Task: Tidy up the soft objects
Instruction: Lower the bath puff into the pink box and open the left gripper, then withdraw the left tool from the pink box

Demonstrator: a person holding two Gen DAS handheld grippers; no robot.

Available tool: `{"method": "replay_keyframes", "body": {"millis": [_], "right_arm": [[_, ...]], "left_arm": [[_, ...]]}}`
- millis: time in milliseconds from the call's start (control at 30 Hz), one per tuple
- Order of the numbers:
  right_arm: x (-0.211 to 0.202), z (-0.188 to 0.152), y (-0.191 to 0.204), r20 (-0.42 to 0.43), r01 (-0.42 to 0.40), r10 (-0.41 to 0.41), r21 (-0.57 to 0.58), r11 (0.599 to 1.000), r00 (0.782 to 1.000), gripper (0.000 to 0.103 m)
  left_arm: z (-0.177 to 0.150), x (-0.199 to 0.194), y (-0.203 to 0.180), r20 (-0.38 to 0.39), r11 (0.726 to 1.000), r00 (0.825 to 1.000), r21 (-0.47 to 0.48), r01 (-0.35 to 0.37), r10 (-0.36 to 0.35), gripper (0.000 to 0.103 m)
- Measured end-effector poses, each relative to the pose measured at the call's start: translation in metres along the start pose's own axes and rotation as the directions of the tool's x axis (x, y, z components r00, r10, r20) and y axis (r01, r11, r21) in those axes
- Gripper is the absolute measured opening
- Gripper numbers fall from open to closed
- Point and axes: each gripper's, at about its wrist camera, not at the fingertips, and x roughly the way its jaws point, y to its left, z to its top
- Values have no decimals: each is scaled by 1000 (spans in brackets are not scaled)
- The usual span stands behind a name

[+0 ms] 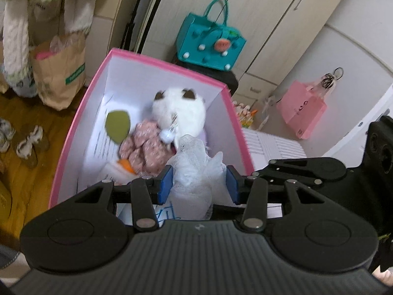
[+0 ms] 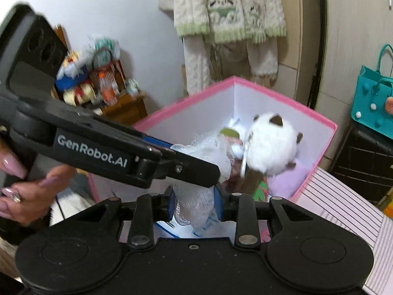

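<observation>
A white mesh puff [image 1: 196, 169] hangs over the near end of an open pink box [image 1: 172, 65]. My left gripper [image 1: 199, 184] is shut on the white mesh puff, its blue pads against both sides. In the right wrist view my right gripper [image 2: 195, 205] is shut on a lower part of the same puff [image 2: 194, 206]. The left gripper's fingers [image 2: 189, 168] cross in from the left just above it. Inside the box [image 2: 282, 93] lies a white plush [image 1: 179, 108] with brown ears and a pink floral outfit, plus papers and a lilac soft thing [image 2: 287, 182].
A teal bag [image 1: 211, 44] sits on a black stand behind the box, with a pink paper bag [image 1: 302, 113] to the right. A brown paper bag [image 1: 59, 73] and shoes [image 1: 29, 145] are on the floor to the left. A knit garment [image 2: 228, 12] hangs behind. A hand [image 2: 29, 191] holds the left gripper.
</observation>
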Motion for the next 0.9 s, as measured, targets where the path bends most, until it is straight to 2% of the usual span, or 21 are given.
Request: {"method": "replay_keyframes", "body": {"millis": [167, 233, 300, 367, 600, 733, 800, 900], "right_arm": [[10, -6, 1, -40, 75, -76, -24, 997, 996, 44], [7, -10, 6, -32, 115, -117, -62, 991, 993, 47], [1, -11, 11, -19, 162, -165, -100, 982, 986, 55], [-5, -14, 13, -1, 197, -199, -119, 973, 980, 55], [-38, -20, 6, 90, 187, -184, -20, 982, 979, 55], [-54, -28, -3, 118, 170, -175, 57, 984, 977, 56], [-61, -32, -10, 125, 153, -166, 109, 982, 978, 56], [-71, -36, -20, 125, 144, -165, 161, 976, 978, 56]], "left_arm": [[-7, 7, 8, 0, 999, 999, -23, -38, 38, 44], [-8, 5, 7, 18, 997, 997, -15, -71, 72, 44], [-9, 4, 7, 30, 996, 996, -10, -87, 87, 45], [-11, 4, 7, 28, 996, 996, -14, -86, 86, 45], [-27, 22, 1, 1, 991, 991, -5, -137, 137, 45], [-27, 10, -10, 57, 983, 982, 25, -184, 182, 47], [-24, -1, -14, 79, 981, 979, 46, -191, 187, 50], [-18, -17, -24, 93, 978, 977, 68, -196, 190, 51]]}}
